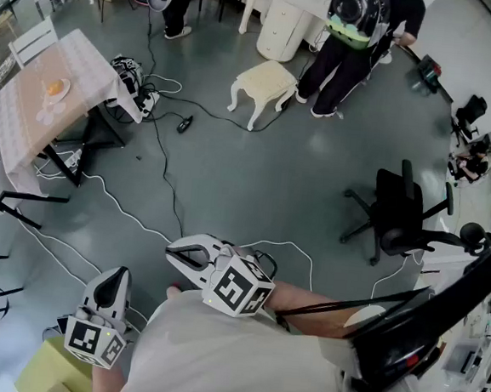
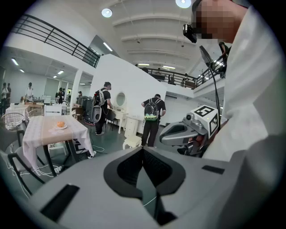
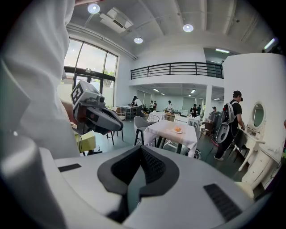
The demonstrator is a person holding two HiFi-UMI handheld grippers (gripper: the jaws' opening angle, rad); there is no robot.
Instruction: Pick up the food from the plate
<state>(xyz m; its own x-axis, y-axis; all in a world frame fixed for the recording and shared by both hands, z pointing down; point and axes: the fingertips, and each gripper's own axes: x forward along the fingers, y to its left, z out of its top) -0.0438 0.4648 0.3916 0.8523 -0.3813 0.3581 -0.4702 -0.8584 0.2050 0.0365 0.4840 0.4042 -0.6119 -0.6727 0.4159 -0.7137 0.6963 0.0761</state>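
— So how does the person hold the two tools?
— Close to the body, both low in front of the white shirt (image 1: 239,361). The left gripper (image 1: 121,272) sits by the left hip, with its tips aimed forward and somewhat down. Its jaws are pressed together with nothing between them. The right gripper (image 1: 172,254) rides on a forearm bent across the belly, so in the head view its tips point left, also a little downward. Its jaws meet too, and they are empty.
— Do the two touch?
— No, they are near each other but apart. Each shows off to one side in the other's gripper view.
— And beyond them?
— A grey floor (image 1: 256,175) with cables (image 1: 167,175) trailing over it, and a black office chair (image 1: 397,217) to the right. Further on stand a cream stool (image 1: 262,81) and a person with a green backpack (image 1: 353,21), beside white furniture.
— Where is the food?
— Across the room, at the upper left of the head view. An orange piece of food (image 1: 55,86) lies on a small plate (image 2: 65,127), on a table (image 1: 30,121) draped in a white cloth. It is well apart from both grippers.
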